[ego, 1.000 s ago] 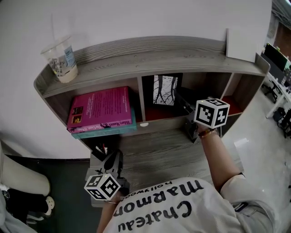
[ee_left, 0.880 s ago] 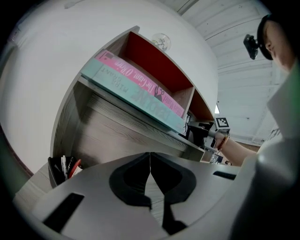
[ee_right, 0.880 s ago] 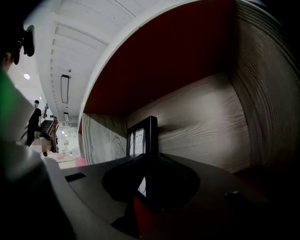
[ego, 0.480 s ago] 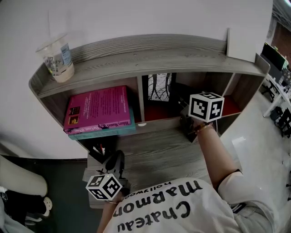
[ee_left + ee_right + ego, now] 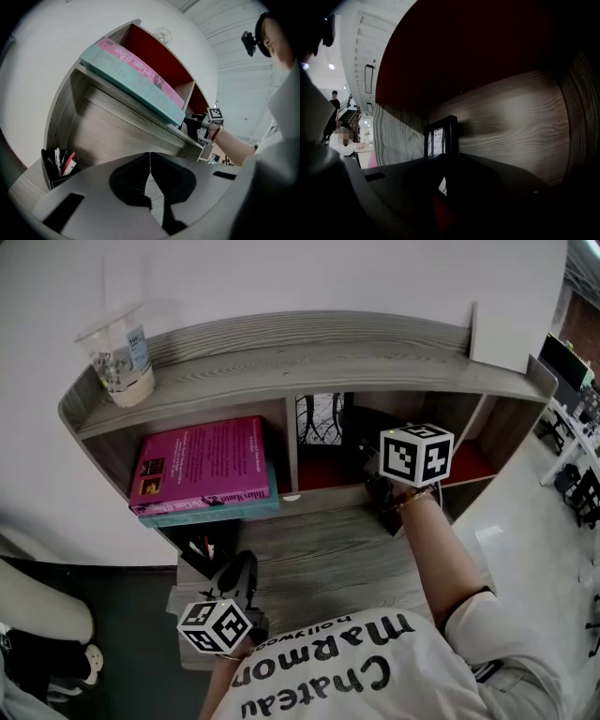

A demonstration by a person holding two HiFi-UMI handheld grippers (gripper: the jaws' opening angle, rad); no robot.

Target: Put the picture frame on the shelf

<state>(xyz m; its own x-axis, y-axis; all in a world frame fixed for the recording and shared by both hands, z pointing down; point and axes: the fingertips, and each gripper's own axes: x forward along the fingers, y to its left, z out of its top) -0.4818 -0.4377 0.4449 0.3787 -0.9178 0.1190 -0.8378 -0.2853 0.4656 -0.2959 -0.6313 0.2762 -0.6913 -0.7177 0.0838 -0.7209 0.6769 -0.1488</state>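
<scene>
The picture frame stands upright in the shelf's middle compartment, near the centre of the head view, turned partly edge-on against the red back wall. The right gripper reaches in from the right, its jaws clamped on the frame's edge. A wooden divider stands just to the frame's left. Beyond it, a pink book lies on a teal book in the left compartment. On top of the shelf are a plastic cup at upper left and a white panel at upper right. The left gripper hangs over the desk at lower left, jaws together and empty, beside a pen holder.
</scene>
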